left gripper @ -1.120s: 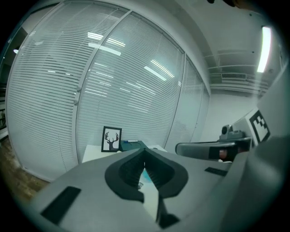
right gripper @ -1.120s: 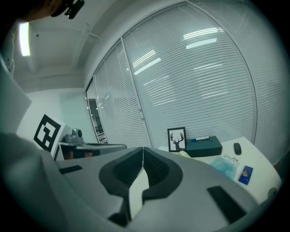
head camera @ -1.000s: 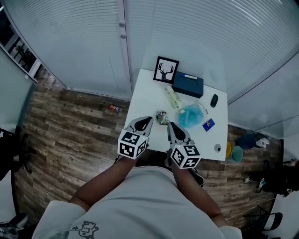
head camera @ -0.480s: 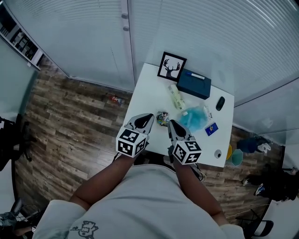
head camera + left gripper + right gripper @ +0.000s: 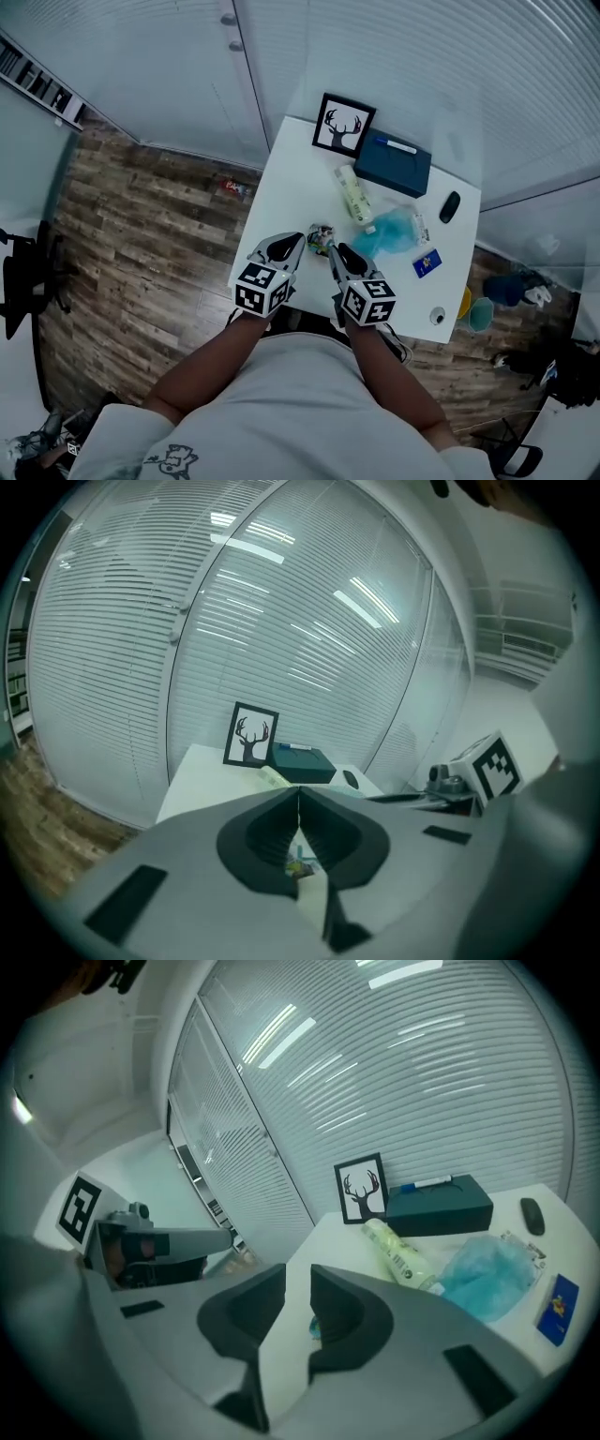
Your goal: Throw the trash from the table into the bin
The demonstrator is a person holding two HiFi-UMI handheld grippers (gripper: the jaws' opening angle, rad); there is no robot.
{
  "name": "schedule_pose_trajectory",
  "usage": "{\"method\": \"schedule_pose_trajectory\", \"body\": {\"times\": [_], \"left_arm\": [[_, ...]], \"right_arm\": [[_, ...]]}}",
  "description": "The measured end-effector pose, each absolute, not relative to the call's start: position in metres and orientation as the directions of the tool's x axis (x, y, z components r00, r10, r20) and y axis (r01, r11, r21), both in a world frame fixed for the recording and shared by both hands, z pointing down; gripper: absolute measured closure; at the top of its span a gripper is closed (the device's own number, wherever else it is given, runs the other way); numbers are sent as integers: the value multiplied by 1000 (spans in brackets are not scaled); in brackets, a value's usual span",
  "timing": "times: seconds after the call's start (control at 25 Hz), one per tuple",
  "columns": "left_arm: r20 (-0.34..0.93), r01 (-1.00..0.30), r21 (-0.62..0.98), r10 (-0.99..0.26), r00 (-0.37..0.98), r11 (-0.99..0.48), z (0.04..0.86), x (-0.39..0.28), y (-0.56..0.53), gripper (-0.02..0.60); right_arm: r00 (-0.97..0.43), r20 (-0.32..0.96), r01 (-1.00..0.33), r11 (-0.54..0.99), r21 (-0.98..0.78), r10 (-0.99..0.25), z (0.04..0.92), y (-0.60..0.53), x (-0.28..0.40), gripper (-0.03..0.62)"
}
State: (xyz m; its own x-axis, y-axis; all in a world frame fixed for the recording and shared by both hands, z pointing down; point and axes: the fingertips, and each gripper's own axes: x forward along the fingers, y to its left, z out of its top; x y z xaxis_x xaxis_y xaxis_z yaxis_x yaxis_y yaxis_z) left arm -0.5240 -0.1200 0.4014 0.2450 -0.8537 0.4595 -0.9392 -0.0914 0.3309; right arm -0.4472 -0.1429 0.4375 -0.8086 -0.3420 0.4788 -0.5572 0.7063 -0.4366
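**Operator:** What is bearing the items?

**Technician:** The white table [image 5: 289, 192] is standing on the wood floor and carrying all of them.

**Operator:** How are the tools standing?

**Technician:** Both are hovering over the near edge of the table. The left gripper [image 5: 298, 797] is holding its jaw tips pressed together and is gripping nothing. The right gripper [image 5: 298, 1283] is showing a narrow gap. Its jaws have just been opening, and nothing is sitting between them.

**Operator:** What is lying further out?

**Technician:** The dark box [image 5: 394, 166] is sitting at the far edge with the framed deer picture [image 5: 343, 126] leaning just beside it. The crumpled blue bag [image 5: 394, 230] is lying mid-table, and the pale bottle [image 5: 352, 195] is lying on its side between the bag and the picture.

**Operator:** Where is the trash?

**Technician:** The small crumpled wrapper [image 5: 320, 237] is resting on the table just ahead of the two sets of jaw tips, between them. Neither gripper is touching it. It is showing through the gap of each gripper in the gripper views.
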Motion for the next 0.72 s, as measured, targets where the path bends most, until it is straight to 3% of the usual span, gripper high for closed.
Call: {"method": "schedule_pose_trajectory", "body": {"times": [0.4,0.72], "left_arm": [[528,-930,367,-823,210,-3,449,-526,-129,574],[563,-921,387,-803,197,45,475,-527,-128,575]], "right_arm": [[-768,599,-546,719,-430,-225,515,-160,-461,455],[-730,668,-543,716,-438,-146,567,-159,-469,436]]}}
